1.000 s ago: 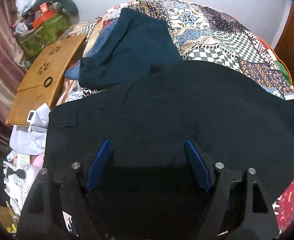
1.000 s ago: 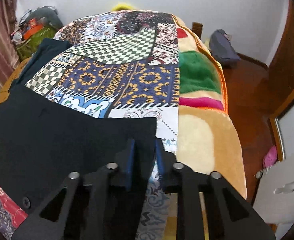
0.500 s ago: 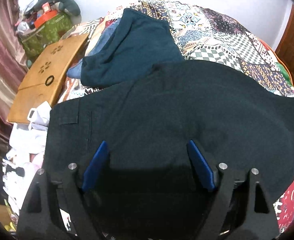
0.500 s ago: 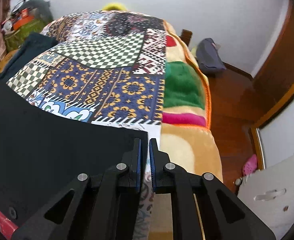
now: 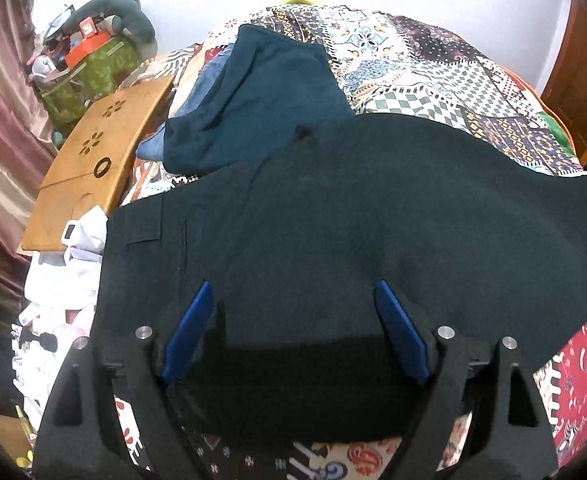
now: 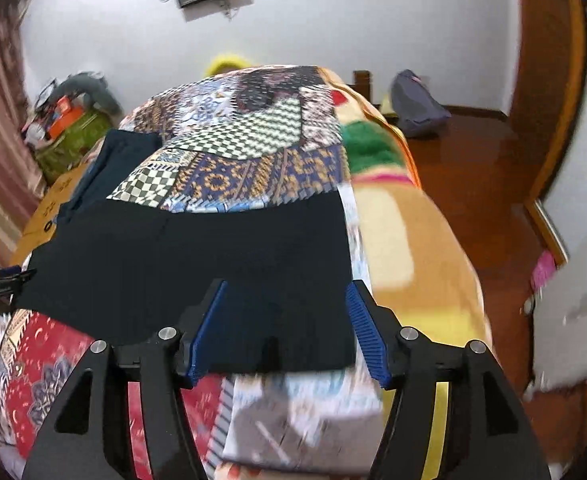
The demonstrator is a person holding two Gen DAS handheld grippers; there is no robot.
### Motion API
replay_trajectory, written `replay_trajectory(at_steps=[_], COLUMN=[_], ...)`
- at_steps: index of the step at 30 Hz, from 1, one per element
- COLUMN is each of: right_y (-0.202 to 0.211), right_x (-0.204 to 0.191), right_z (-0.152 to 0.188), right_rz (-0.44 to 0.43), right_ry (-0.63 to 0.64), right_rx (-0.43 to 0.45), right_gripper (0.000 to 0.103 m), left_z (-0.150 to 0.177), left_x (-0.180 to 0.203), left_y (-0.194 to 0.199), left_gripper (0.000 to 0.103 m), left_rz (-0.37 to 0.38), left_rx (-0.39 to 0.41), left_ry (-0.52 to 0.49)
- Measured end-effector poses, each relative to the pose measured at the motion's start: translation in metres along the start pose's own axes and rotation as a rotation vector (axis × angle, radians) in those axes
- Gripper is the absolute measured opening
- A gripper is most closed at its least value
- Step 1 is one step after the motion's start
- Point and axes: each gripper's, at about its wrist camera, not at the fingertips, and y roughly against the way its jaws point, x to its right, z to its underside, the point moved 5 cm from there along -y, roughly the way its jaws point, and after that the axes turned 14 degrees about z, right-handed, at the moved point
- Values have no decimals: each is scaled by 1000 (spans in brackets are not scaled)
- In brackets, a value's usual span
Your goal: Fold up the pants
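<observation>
The black pants [image 5: 353, 216] lie flat across the patterned bedspread [image 5: 433, 76], waist end with a pocket at the left. They also show in the right wrist view [image 6: 197, 252], their right edge near the bed's side. My left gripper [image 5: 293, 312] is open and empty, hovering over the near edge of the pants. My right gripper [image 6: 287, 312] is open and empty, above the near right corner of the pants.
A folded dark teal garment [image 5: 253, 96] lies on blue jeans beyond the pants. A wooden lap table [image 5: 93, 164] and white clutter [image 5: 65, 264] sit at the bed's left. A green bag [image 5: 93, 72] stands by the wall. Wood floor [image 6: 485, 184] lies right of the bed.
My right gripper, shut on the pants' right edge before, has opened, let go and pulled back upward. My left gripper stayed open and barely moved.
</observation>
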Motion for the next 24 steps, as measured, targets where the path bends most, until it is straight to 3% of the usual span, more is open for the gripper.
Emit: replay_trajectory(at_steps=[5, 12, 16, 19, 21, 24], right_y=[-12, -28, -37, -39, -41, -40], right_x=[7, 0, -5, 0, 6, 13], right_z=[36, 31, 30, 30, 26, 21], right_rz=[-79, -130, -117, -104, -103, -115], right_ry=[-179, -268, -241, -256, -282, -290], right_rx=[-131, -139, -136, -128, -126, -104], right_gripper=[57, 57, 54, 37, 19, 10], left_z=[12, 23, 26, 26, 25, 21], left_x=[5, 5, 7, 9, 10, 12], left_y=[7, 16, 19, 20, 21, 23], left_gripper=[84, 84, 85, 85, 85, 85], left_rz=[10, 33, 20, 1, -10, -28], left_rx=[4, 19, 31, 34, 29, 22], left_ry=[-39, -10, -1, -7, -10, -26])
